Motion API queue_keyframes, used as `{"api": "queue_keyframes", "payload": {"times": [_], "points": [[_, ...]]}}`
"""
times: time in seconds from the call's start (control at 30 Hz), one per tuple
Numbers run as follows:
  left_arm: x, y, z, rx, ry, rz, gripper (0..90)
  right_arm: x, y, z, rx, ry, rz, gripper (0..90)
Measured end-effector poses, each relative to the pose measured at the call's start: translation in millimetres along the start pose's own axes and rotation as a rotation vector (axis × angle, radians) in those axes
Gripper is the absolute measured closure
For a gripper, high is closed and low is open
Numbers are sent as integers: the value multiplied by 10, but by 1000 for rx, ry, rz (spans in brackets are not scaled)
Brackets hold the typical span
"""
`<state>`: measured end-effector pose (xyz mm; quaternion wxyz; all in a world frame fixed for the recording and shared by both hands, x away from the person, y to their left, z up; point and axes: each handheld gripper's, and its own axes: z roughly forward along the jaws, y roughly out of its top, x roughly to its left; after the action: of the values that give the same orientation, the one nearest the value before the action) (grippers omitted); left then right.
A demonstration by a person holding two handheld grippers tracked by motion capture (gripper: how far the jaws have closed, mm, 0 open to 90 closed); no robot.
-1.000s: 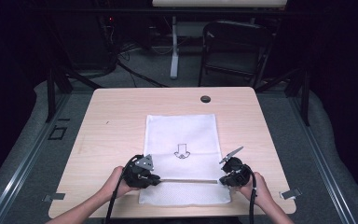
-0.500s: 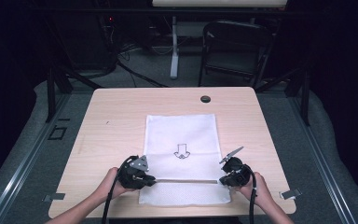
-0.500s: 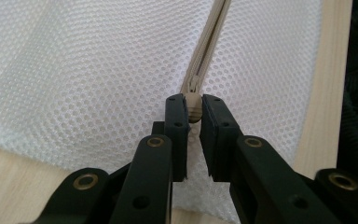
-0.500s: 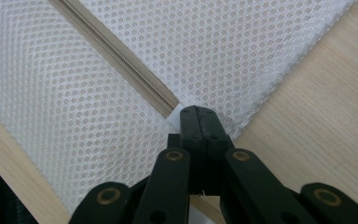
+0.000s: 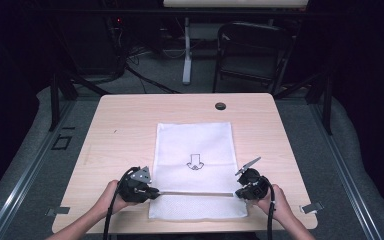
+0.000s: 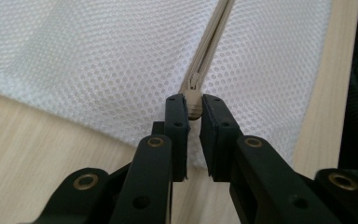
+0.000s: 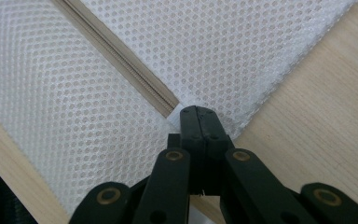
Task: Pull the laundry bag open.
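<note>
A white mesh bag (image 5: 195,145) with a small arrow print lies flat in the middle of the table. A beige zipper (image 5: 195,193) crosses it near the front edge. At the zipper's left end, my left gripper (image 5: 152,191) is shut on the beige zipper pull (image 6: 194,105), which shows between its pads, with the zipper (image 6: 209,51) running away over the mesh bag (image 6: 98,60). My right gripper (image 5: 237,194) is shut on the mesh bag (image 7: 242,51) at the zipper's (image 7: 121,60) right end, the jaws pressed together on the white fabric tip; the right gripper (image 7: 198,114) lies near the bag's corner.
The light wooden table (image 5: 120,130) has bare wood on both sides of the bag. A small black round cap (image 5: 220,106) sits near the far edge. Metal clips (image 5: 311,207) stick out at the front corners. A chair (image 5: 252,50) stands beyond the table.
My left gripper has slid to the left along the zipper line with the pull in it, now at the bag's left edge. The right gripper has stayed put.
</note>
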<state>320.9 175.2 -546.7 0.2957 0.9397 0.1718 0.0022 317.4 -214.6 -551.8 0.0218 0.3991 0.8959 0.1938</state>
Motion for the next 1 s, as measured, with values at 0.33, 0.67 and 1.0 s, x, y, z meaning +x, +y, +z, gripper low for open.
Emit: {"api": "queue_keyframes", "payload": {"times": [0.33, 0.67, 1.0], "points": [[32, -201, -87, 6, 16, -42, 813, -1, 1, 1, 1, 0, 0, 900], [51, -295, -108, -1, 16, -44, 813, 5, 0, -3, 3, -7, -4, 900], [70, -337, -89, -9, 1, -67, 810, 9, -10, 0, -7, -9, 1, 900]]}}
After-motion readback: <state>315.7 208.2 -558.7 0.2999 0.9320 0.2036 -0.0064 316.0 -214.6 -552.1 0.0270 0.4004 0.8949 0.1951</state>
